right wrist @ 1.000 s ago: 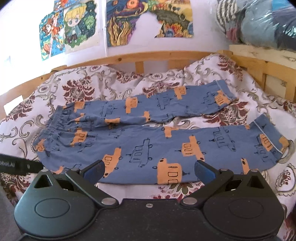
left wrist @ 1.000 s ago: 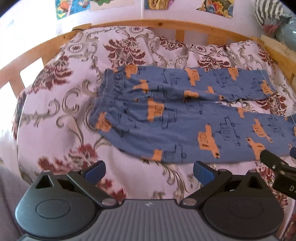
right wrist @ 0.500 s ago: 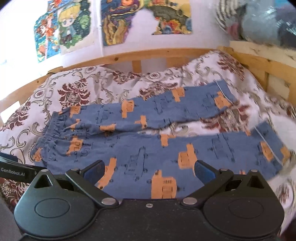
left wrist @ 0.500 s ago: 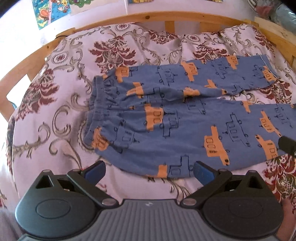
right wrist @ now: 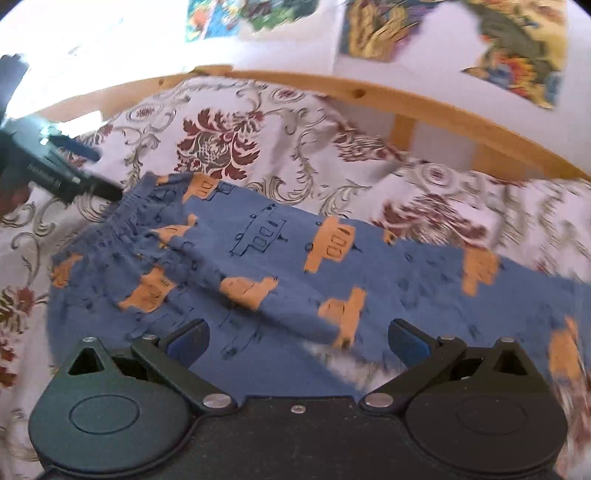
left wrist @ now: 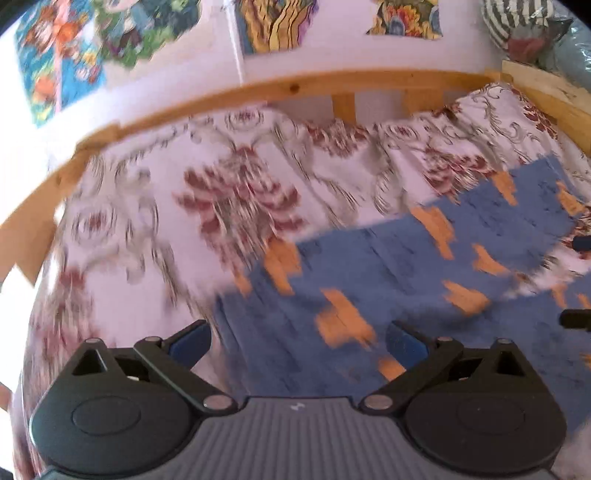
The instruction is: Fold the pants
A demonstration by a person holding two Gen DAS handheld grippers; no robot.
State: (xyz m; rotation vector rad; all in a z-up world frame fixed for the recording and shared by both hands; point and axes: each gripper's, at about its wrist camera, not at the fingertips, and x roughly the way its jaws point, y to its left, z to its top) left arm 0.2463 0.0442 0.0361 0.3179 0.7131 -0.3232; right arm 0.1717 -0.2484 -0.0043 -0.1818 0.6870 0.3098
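Note:
Blue pants with orange vehicle prints lie spread flat on a floral bed cover, waistband at the left, legs running right. My right gripper hovers open just above the crotch area, nothing between its fingers. In the left wrist view, blurred by motion, the pants fill the lower right. My left gripper is open over the waistband end. The left gripper also shows in the right wrist view, at the waistband's far corner.
A wooden bed rail curves around the back of the floral cover. Colourful posters hang on the white wall behind. Bundled striped bedding sits at the far right.
Both grippers have dropped closer to the pants and swung left. The left one has moved to the waistband end, the right one over the middle. Both stayed open.

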